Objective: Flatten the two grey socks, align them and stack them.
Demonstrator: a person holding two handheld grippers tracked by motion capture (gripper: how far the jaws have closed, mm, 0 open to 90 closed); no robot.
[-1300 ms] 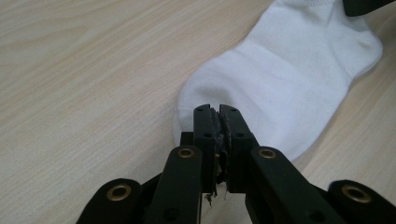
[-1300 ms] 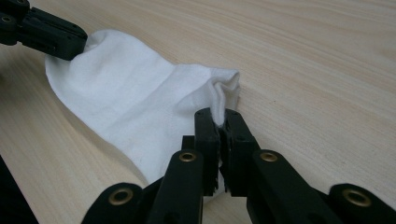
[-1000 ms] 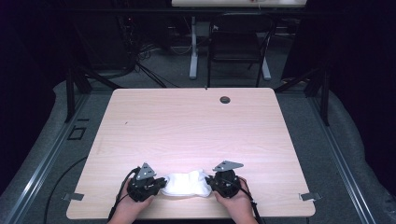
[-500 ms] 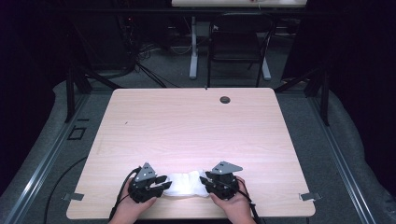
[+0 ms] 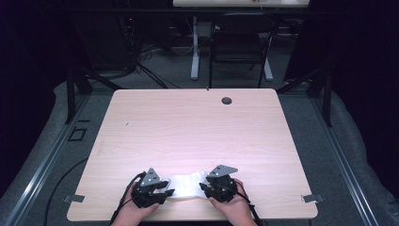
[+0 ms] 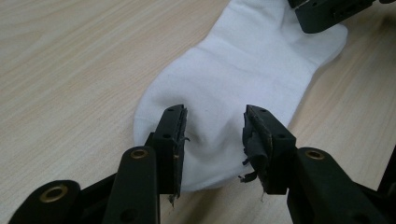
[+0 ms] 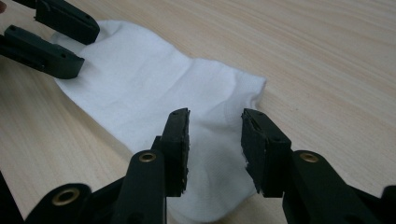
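A white sock lies flat on the wooden table near its front edge, stretched sideways between my two grippers. My left gripper stands open over the sock's rounded end. Its jaws have just been opening and straddle the cloth without pressing it. My right gripper is open too, over the cuff end. Its jaws have also just been opening, with cloth under the gap. The right gripper's jaws rest on the far end in the left gripper view.
A black round grommet sits near the table's far edge. A dark chair and desk legs stand on the floor beyond. The table's front edge runs just under the person's hands.
Both pairs of jaws have spread apart and let go of the sock's ends, and the sock has settled flatter on the table. Neither hand has shifted noticeably.
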